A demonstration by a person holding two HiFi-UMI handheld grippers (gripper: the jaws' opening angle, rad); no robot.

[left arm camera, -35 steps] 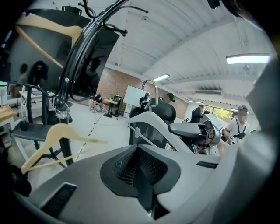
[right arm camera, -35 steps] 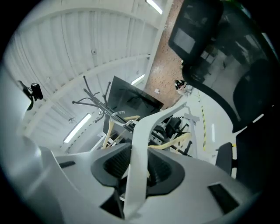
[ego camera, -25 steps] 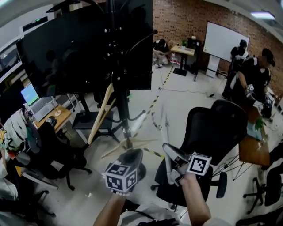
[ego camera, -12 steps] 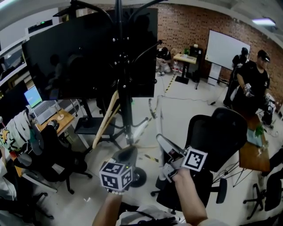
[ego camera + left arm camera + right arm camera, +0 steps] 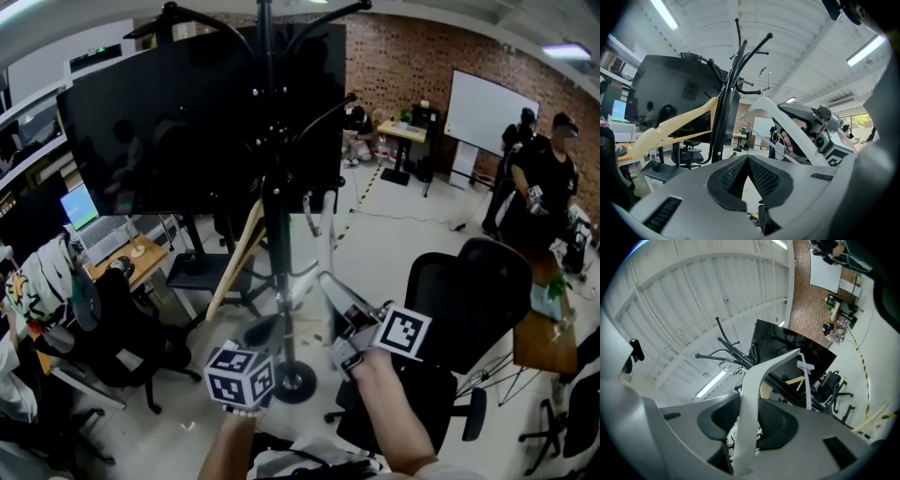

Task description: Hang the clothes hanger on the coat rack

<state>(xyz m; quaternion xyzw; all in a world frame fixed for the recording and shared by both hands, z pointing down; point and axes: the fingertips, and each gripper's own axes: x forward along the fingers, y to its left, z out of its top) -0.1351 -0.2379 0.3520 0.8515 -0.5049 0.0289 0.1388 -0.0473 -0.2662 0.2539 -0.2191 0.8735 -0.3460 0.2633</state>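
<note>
The right tongs (image 5: 749,411) are shut on one arm of the white clothes hanger (image 5: 761,373). The left tongs (image 5: 747,171) are pressed together with nothing in them.

The hanger looks light, hard and a bit slippery, so it could swing or slide. A firm hold on the arm, closer to the middle, seems best.

Its hook (image 5: 763,71) points up at 12 o'clock, near the black coat rack (image 5: 273,216). A wooden hanger (image 5: 234,255) already hangs there at 10 o'clock and could get in the way. A black chair (image 5: 469,286) stands at 3 o'clock.
</note>
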